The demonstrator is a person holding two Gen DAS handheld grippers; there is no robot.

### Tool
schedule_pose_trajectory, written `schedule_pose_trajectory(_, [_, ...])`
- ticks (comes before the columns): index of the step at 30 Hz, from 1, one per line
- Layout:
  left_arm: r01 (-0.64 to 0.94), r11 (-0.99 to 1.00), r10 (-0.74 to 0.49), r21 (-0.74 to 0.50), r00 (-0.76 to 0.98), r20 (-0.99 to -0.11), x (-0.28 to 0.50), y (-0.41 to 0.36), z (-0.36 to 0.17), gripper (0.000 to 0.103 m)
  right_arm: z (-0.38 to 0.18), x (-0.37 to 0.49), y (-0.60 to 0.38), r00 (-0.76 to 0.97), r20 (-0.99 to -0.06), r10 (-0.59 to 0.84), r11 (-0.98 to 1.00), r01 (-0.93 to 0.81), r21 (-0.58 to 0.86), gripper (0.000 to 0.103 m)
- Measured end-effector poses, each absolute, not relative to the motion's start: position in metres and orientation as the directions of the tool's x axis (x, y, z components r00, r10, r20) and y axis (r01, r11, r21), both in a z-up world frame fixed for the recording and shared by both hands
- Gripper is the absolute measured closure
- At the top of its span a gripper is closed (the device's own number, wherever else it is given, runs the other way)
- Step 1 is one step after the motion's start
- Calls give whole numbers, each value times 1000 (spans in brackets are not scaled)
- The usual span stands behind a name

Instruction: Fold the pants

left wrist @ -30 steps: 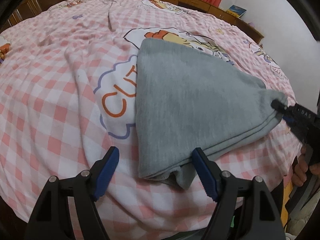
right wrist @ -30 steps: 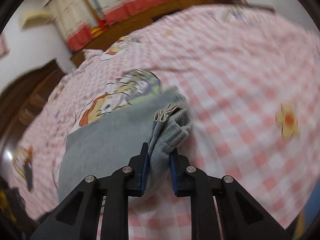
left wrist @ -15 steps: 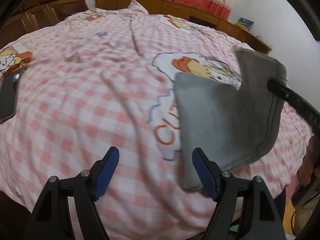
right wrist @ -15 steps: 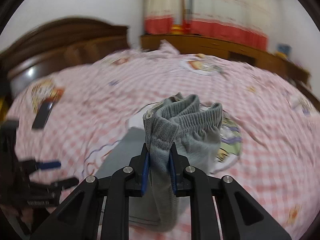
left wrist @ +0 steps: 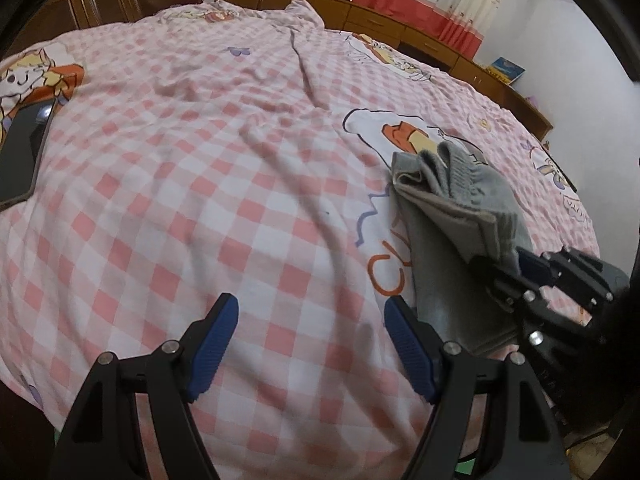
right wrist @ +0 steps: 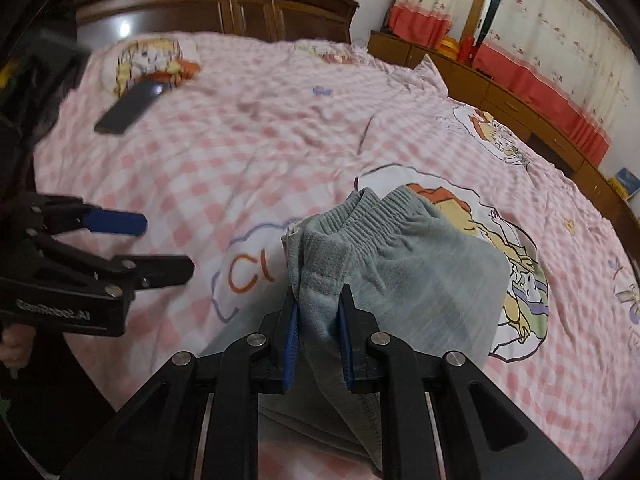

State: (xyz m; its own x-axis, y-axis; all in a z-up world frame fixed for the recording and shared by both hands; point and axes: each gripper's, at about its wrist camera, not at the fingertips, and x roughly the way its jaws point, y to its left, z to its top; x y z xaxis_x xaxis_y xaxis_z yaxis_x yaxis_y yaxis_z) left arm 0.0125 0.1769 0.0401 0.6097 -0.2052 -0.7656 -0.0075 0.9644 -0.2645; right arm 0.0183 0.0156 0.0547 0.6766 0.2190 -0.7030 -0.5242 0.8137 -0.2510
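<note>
Pink-and-white checked bedsheet [left wrist: 224, 184] fills your left wrist view, with wooden cabinets at 12 o'clock. Your left gripper [left wrist: 310, 344] stands wide apart over bare sheet and holds nothing. The grey knit pants [left wrist: 444, 240] lie at 3 o'clock, partly doubled over, one end lifted by your right gripper [left wrist: 504, 270]. A flat black phone [left wrist: 22, 156] sits at 9 o'clock, well apart.

Turning to the right wrist view, the same sheet [right wrist: 256, 148] runs to a dark wooden headboard at 12 o'clock. Your right gripper [right wrist: 318, 336] is clamped narrowly on a bunched wad of the pants [right wrist: 408, 264], the ribbed waistband standing up at 12 o'clock. With only one pinch point, the loose layers may sag or twist, so the fold could land crooked. Bunched cloth might also slip from the pads. Your left gripper [right wrist: 160, 244], at 9 o'clock, is not steadying the lower layer, which may drag along.
</note>
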Motion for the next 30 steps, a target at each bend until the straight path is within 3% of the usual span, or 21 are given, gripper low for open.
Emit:
schedule_pose_trajectory(2, [-8,964,-207,-266,604,-770,13,176,38,24,47,22,17,655,-723,220,820,-525,-226,80])
schedule_pose_trajectory(6, [-6,967,-200,-255,602,-773,12,173,38,24,48,17,14,621,-722,304,831,-544,-118,60])
schedule_pose_trajectory(7, [-6,967,-199,-255,605,-771,12,172,40,24,51,14,13,613,-719,328,830,-550,-89,60])
schedule_pose_trajectory(14, [47,969,-216,-243,641,-736,10,157,68,24,88,-6,-24,630,-646,431,847,-529,49,59])
schedule_pose_trajectory(20, [125,958,-274,-257,658,-702,21,129,90,24,93,1,-73,709,-625,325,926,-374,58,60])
schedule_pose_trajectory(22, [154,958,-281,-240,655,-701,28,113,92,24,86,10,-82,696,-645,316,935,-343,88,68])
schedule_pose_trajectory(23, [165,959,-281,-230,656,-700,30,106,92,24,83,14,-85,677,-650,344,928,-353,123,79])
schedule_pose_trajectory(24, [170,962,-273,-214,657,-703,33,98,90,24,79,18,-87,651,-660,374,918,-362,163,82])
schedule_pose_trajectory(26, [182,960,-279,-212,657,-701,36,89,86,31,71,23,-88,627,-673,392,912,-361,195,83])
schedule_pose_trajectory(28, [204,950,-311,-234,646,-697,38,84,79,58,61,26,-88,607,-689,396,910,-357,209,83])
schedule_pose_trajectory(30, [190,956,-295,-225,623,-725,42,82,67,66,48,27,-87,580,-708,403,908,-348,232,83])
